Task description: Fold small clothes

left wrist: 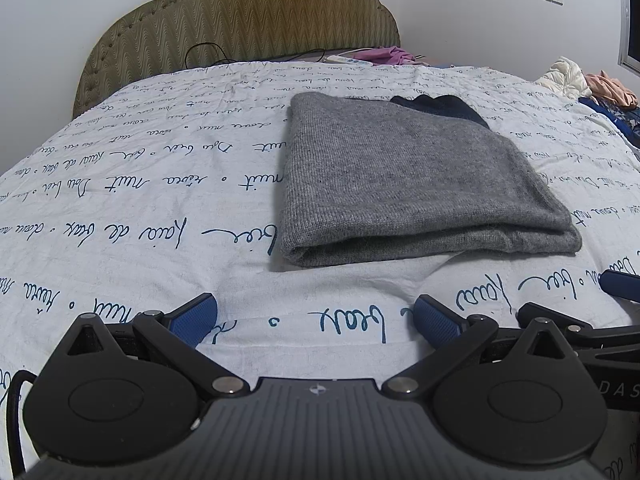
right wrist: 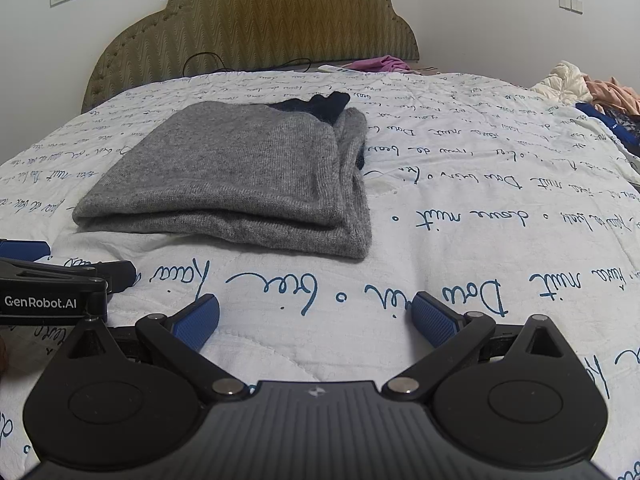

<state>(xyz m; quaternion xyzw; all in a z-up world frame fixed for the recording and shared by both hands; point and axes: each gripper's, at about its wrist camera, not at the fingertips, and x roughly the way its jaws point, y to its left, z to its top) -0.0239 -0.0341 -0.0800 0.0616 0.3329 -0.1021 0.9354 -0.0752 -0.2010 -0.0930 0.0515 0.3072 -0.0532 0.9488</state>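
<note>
Left gripper (left wrist: 316, 322): blue-padded fingers spread wide, nothing between them, poised low over the near edge of the white quilted bedspread with blue handwriting print (left wrist: 140, 208).

Folded garment: the grey knitted sweater (left wrist: 400, 176) lies folded into a thick rectangle around the middle of the bed, straight ahead of both claws and apart from them. A dark navy piece (left wrist: 440, 106) pokes out at its far end, toward the olive padded headboard (left wrist: 240, 16).

Long axis: it runs away from the claws, near edge to headboard. The rounded fold faces us; the layered open edges show on the sweater's right side (right wrist: 352, 184) in the right wrist view.

Which claw is nearer: a close call. From the left claw the sweater sits ahead and a touch right; from the right claw, ahead and to the left. So it lies between the two, each about equally close to a near corner.

Right gripper (right wrist: 316, 320): jaws also wide apart and holding nothing, just beside its partner near the bed's front edge.

Judgement: this piece looks finished, or one fold short. Another fold would mean each claw taking a near corner and carrying it toward the headboard.

Far right edge of bed: a heap of white, peach and blue clothes (left wrist: 592, 88), well apart; probably the next supply.
</note>
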